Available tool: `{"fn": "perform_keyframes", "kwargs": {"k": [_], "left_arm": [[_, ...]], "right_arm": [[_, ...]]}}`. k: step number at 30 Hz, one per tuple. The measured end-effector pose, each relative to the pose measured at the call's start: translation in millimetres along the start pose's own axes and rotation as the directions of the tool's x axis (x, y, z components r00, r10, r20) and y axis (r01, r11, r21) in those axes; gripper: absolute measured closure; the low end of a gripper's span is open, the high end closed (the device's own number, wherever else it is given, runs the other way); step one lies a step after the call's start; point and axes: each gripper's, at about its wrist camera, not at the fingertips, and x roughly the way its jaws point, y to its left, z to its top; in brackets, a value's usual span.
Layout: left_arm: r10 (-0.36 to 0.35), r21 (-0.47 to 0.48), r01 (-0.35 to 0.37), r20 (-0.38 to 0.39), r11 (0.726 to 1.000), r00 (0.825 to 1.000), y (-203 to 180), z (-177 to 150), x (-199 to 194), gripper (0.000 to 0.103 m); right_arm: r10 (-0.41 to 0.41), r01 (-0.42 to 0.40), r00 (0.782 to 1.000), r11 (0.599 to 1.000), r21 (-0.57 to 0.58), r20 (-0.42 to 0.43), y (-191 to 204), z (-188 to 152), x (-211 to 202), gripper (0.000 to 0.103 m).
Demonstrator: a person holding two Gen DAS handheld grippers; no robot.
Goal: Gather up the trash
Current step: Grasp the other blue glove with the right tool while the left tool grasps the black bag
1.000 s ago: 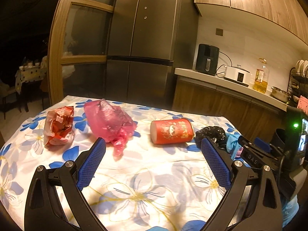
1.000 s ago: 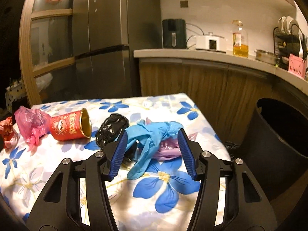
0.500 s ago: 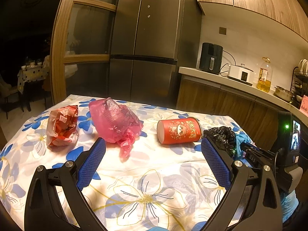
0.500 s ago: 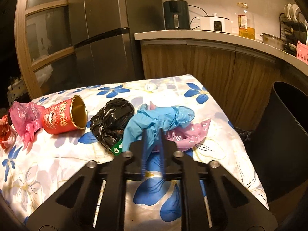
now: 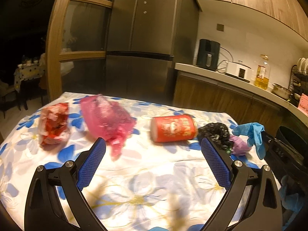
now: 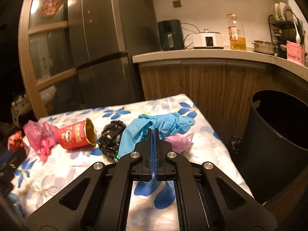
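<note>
My right gripper (image 6: pixel 153 131) is shut on a blue rubber glove (image 6: pixel 159 124) and holds it lifted above the flowered tablecloth (image 6: pixel 57 165); the glove (image 5: pixel 252 132) hangs at the right in the left wrist view. On the table lie a pink plastic scrap (image 6: pixel 180 141), a black crumpled bag (image 6: pixel 111 136), a red paper cup (image 6: pixel 77 135) on its side, a pink bag (image 6: pixel 39 136) and a red wrapper (image 5: pixel 54 124). My left gripper (image 5: pixel 153 160) is open and empty, above the table in front of the red cup (image 5: pixel 173 128).
A black trash bin (image 6: pixel 277 134) stands on the floor right of the table. Behind are a fridge (image 5: pixel 142 38), a wooden counter (image 6: pixel 202 57) with appliances, an oil bottle (image 6: pixel 235 34) and a dish rack.
My right gripper closed on the blue glove and lifted it off the table. My left gripper stayed open and shifted slightly; its view is now blurred.
</note>
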Motion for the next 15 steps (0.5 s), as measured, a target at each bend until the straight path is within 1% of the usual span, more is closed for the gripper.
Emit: {"fn": "perform_keyframes", "kwargs": {"k": [5,12,15], "left_arm": [[-0.065,0.029,0.066,-0.016,0.997,0.998,-29,0,11,0.008],[-0.154,0.079,0.156,-0.036,0.985,0.987,-82,2,35,0.008],[-0.169,0.105,0.174,-0.053,0.979,0.984,-103,0,51,0.008]], "right_arm": [[0.014,-0.015,0.999,1.0,0.016,0.051,-6,7,-21,0.102],[0.014,-0.018,0.994,0.999,0.033,0.108,-17,11,-51,0.102],[0.006,-0.011,0.992,0.999,0.036,0.123,-24,10,-61,0.102]]}}
